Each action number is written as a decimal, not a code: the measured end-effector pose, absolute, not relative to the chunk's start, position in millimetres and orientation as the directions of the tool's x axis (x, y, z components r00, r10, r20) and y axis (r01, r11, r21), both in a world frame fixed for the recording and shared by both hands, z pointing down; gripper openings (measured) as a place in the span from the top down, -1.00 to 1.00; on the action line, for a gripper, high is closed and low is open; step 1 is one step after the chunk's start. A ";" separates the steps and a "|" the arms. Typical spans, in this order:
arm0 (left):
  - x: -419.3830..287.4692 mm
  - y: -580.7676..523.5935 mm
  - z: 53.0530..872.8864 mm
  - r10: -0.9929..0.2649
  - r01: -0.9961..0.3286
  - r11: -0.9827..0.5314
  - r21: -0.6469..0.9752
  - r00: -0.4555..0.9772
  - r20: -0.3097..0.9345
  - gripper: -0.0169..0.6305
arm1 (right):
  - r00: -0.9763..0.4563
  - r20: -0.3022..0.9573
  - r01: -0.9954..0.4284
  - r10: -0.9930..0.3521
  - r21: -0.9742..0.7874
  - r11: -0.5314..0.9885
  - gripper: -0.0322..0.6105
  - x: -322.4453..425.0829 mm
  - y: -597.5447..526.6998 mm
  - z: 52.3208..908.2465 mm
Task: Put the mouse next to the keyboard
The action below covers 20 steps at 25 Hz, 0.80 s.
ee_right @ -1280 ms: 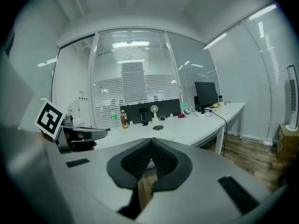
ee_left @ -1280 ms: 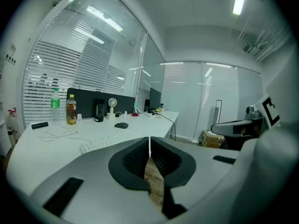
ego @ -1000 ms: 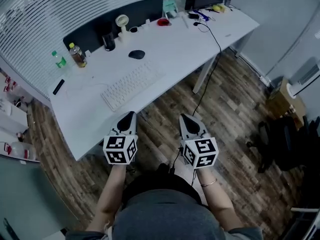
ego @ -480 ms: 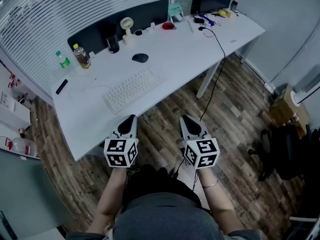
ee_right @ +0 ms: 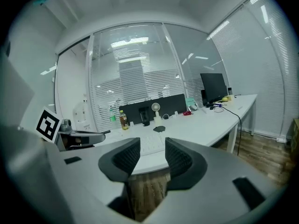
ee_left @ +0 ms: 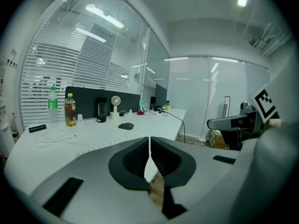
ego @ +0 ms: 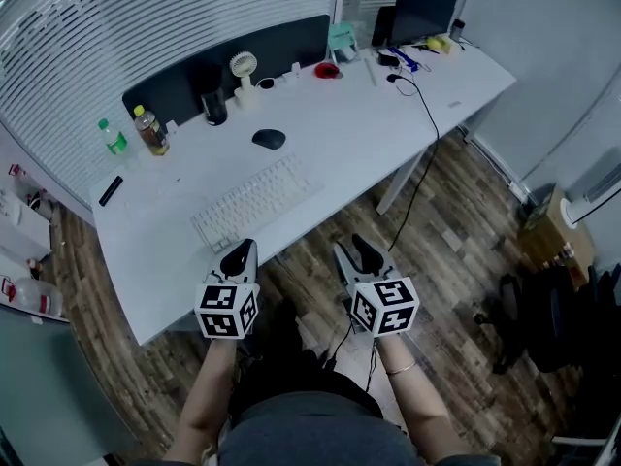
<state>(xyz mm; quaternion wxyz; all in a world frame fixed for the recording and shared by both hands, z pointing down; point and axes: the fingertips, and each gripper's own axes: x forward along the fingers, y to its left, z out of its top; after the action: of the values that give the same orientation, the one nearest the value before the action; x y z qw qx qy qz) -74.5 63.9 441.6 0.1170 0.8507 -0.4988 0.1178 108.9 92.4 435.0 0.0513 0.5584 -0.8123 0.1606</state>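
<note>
Approach step: mouse not yet reached.
- Mouse point(ego: 269, 139) sits on desk point(ego: 388, 115), beyond keyboard point(ego: 254, 202), apart from it.
- Your right gripper point(ego: 361, 251): jaws opening, nothing between.
- Your left gripper point(ego: 241, 253): jaws pressed together, empty.
- Both hang short of desk edge.
- Next, likely: reach over keyboard, straddle mouse.

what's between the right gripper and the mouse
The white keyboard, then bare desk up to the mouse, clearest in the right gripper view. The right gripper, jaws opening on nothing, hangs off the desk's near edge.
</note>
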 end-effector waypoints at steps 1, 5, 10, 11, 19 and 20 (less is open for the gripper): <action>-74.9 55.8 442.0 -0.820 -0.876 -0.476 0.082 0.475 0.320 0.86 | -0.368 0.264 -0.925 -0.891 -0.206 0.321 0.41 110.0 84.2 435.7; -73.9 18.0 440.1 -0.817 -0.874 -0.479 0.084 0.479 0.320 0.86 | -0.357 0.269 -0.928 -0.895 -0.208 0.308 0.39 114.8 44.7 435.5; -73.9 -30.7 439.7 -0.811 -0.870 -0.485 0.087 0.485 0.327 0.86 | -0.361 0.282 -0.928 -0.889 -0.199 0.315 0.37 110.6 -7.3 435.7; -73.9 -40.1 439.9 -0.809 -0.869 -0.486 0.090 0.487 0.328 0.86 | -0.362 0.286 -0.928 -0.887 -0.196 0.316 0.37 109.4 -17.5 435.9; -79.5 -103.9 445.0 -0.793 -0.861 -0.496 0.114 0.503 0.345 0.86 | -0.371 0.327 -0.928 -0.869 -0.160 0.336 0.34 94.5 -89.8 441.5; -80.4 -110.2 445.3 -0.791 -0.860 -0.496 0.119 0.505 0.346 0.86 | -0.374 0.332 -0.927 -0.866 -0.156 0.340 0.34 92.5 -97.2 442.2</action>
<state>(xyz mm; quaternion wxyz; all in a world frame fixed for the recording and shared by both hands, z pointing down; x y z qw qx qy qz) -80.4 -110.2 445.3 0.1392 0.8561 -0.4821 0.1236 92.5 -97.2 442.2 0.0953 0.5515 -0.8130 0.1609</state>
